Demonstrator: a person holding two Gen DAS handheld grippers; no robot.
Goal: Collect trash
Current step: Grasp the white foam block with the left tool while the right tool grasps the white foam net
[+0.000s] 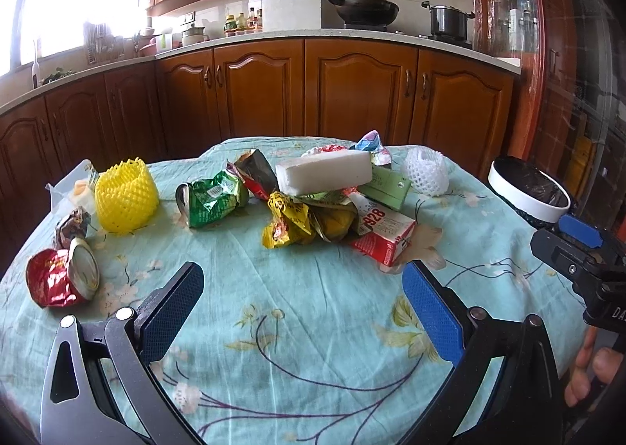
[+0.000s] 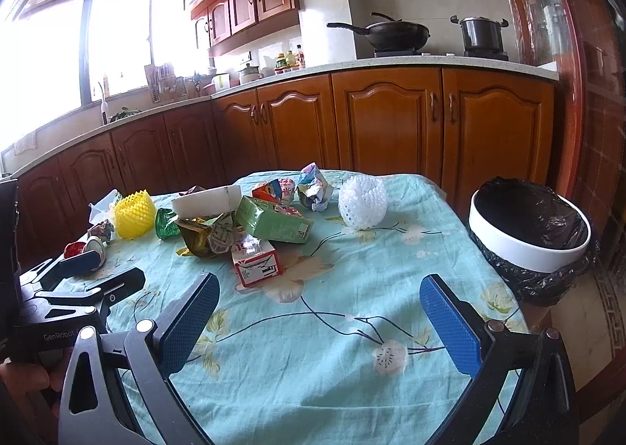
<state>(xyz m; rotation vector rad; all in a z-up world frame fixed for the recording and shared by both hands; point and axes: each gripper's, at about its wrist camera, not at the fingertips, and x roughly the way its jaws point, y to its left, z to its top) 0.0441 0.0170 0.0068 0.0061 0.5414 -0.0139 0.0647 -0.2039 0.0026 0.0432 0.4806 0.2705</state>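
Trash lies in a heap on the table with the teal flowered cloth (image 1: 313,327): a white foam block (image 1: 324,172), a red carton (image 1: 385,233), a green carton (image 2: 274,224), yellow wrappers (image 1: 289,224), a crushed green can (image 1: 213,202), a yellow foam net (image 1: 126,196), a white foam net (image 2: 363,201) and a crushed red can (image 1: 62,280). My left gripper (image 1: 303,288) hovers open over the near cloth, short of the heap. Open too, my right gripper (image 2: 319,306) hangs just before the red carton (image 2: 256,261). A white bin with a black liner (image 2: 528,229) stands off the table's right edge.
Wooden cabinets and a counter run behind the table, with a wok (image 1: 362,8) and a pot (image 1: 448,20) on the stove. A bright window is at the left. A hand (image 1: 590,370) holds the right gripper at the table's right side. A patterned floor (image 2: 602,308) shows beside the bin.
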